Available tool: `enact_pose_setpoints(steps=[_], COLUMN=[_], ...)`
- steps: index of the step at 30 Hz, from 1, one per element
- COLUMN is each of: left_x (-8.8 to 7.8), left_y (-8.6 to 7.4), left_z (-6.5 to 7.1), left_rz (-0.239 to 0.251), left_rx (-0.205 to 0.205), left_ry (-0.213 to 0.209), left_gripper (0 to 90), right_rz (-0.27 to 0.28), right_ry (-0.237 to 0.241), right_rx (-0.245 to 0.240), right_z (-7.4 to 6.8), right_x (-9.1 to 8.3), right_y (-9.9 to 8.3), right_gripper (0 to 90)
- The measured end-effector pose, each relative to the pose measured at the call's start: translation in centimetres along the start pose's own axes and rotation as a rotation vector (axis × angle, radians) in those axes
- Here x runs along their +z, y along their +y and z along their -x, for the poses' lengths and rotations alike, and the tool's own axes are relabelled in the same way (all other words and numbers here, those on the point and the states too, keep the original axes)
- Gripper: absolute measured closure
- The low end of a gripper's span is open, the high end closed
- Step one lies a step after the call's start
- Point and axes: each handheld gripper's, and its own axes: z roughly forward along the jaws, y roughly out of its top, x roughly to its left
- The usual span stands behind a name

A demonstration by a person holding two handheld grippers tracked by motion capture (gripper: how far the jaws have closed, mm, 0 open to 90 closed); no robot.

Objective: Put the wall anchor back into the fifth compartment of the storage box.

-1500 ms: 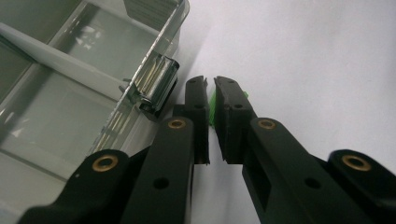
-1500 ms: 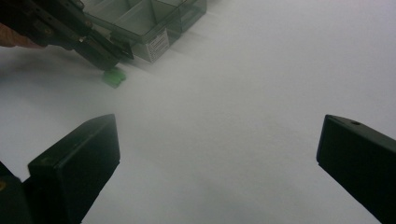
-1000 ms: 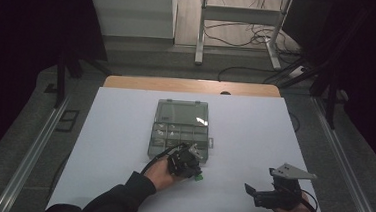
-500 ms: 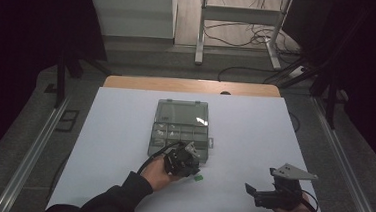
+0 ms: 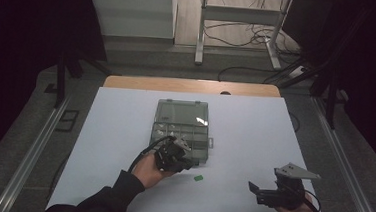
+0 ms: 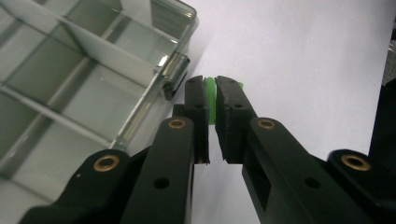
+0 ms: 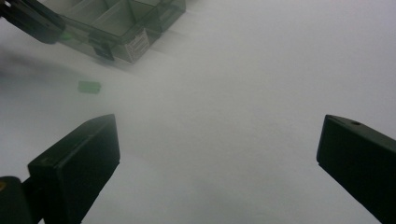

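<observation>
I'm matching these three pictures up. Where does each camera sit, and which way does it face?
High view: above the person's side, looking forward and down on the white table; both forearms show.
Left gripper view: rides the left gripper, facing the green piece beside the organizer box.
Right gripper view: rides the right gripper, open, facing the table.
Shared: the box.

A small bright-green plastic piece (image 5: 198,177) lies on the plain white surface (image 5: 254,135); the compartmented box (image 5: 181,130) is smoky translucent grey-green plastic.
</observation>
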Motion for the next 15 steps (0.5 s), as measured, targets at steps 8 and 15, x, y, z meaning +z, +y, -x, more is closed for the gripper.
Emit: enact_pose_setpoints(steps=[8, 15], left_x=[-1.2, -2.2], left_y=[-0.3, -0.7], left_z=[-0.9, -1.5], left_rz=[0.01, 0.017], left_rx=[0.0, -0.026], left_ry=[0.011, 0.03], left_gripper=[84.2, 84.2], right_rz=[-0.003, -0.012], right_ry=[-0.01, -0.015], right_rx=[-0.015, -0.038], right_z=[0.0, 0.1], right_x=[0.0, 0.1], right_y=[0.0, -0.1], right_gripper=[0.0, 0.0])
